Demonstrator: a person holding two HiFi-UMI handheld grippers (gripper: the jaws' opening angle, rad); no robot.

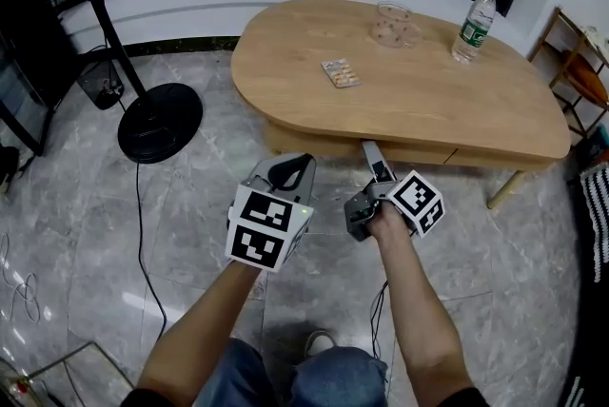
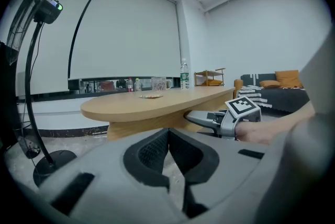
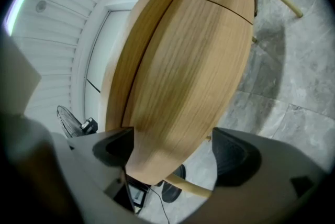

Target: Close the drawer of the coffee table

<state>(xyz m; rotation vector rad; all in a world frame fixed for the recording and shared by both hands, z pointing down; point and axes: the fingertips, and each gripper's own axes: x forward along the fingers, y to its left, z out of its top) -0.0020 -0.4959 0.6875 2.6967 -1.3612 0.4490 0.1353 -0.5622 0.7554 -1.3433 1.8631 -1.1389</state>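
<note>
Drawer front [image 1: 419, 151], smooth pale wood grain, looks flush in the curved apron under the near edge of the oval desk [image 1: 428, 82]. My right gripper [image 1: 373, 158] faces it, jaws spread wide with the rounded wood between them; whether they touch it I cannot tell. My left gripper [image 1: 290, 169], just to its left, has its ribbed black jaws pressed together above the grey marbled floor [image 1: 190, 234].

Grey marble floor [image 1: 76, 234], white walls [image 2: 235, 45].
</note>
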